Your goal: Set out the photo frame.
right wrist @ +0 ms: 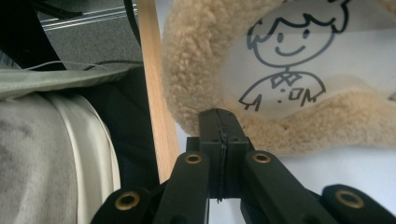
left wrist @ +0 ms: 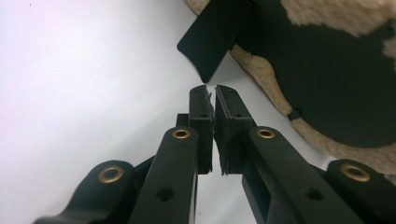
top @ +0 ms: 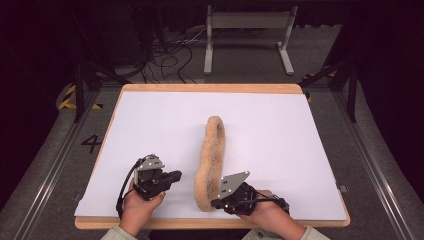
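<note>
Holding the near end of the fuzzy tan thing [top: 212, 160], the right gripper [top: 216, 204] is sitting low in the middle of the high view. Its jaws are pressed tight together at the fluffy edge, and I think they are pinching it. The fuzzy thing is lying on the white table [top: 150, 120], running from the middle down to the lower edge. The left gripper [top: 178, 176], lower left, is nearly shut and holding nothing. Next, I think it needs opening wide and reaching for the fluff.
</note>
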`<state>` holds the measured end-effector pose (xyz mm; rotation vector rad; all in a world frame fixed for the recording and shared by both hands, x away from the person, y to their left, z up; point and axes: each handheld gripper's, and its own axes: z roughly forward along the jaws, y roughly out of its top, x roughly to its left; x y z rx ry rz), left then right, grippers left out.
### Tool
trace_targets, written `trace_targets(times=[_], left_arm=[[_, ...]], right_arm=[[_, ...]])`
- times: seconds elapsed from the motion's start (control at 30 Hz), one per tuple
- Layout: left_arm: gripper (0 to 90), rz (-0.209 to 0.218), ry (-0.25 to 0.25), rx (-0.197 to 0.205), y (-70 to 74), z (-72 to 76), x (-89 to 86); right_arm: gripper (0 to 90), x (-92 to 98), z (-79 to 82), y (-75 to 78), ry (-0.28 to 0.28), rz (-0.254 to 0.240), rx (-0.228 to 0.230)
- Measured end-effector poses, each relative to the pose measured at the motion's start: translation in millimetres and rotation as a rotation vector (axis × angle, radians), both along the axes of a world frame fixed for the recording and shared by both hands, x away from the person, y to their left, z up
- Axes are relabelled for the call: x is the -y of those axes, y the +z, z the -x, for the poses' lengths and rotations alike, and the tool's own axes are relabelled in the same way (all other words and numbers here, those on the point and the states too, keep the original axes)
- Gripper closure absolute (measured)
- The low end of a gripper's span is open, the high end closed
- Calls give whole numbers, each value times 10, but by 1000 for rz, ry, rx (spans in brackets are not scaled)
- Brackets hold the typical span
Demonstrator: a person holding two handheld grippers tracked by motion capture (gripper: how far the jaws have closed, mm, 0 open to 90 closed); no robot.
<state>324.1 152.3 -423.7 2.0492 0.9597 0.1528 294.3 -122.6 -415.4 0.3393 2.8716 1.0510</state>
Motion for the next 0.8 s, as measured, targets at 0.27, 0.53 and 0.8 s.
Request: trace_targets(times=[0.27,0.53,0.8], left_arm=[[853,9,8,15,28,130,-87],[851,14,18,11,37,162,-127],[845,28,33,11,51,148,-163]], right_arm=[[900,-224,-20,-39,20,-17,-3],[900,-306,-64,-75,9,-37,-8],[900,-390,-67,-91,5,-53,-5]])
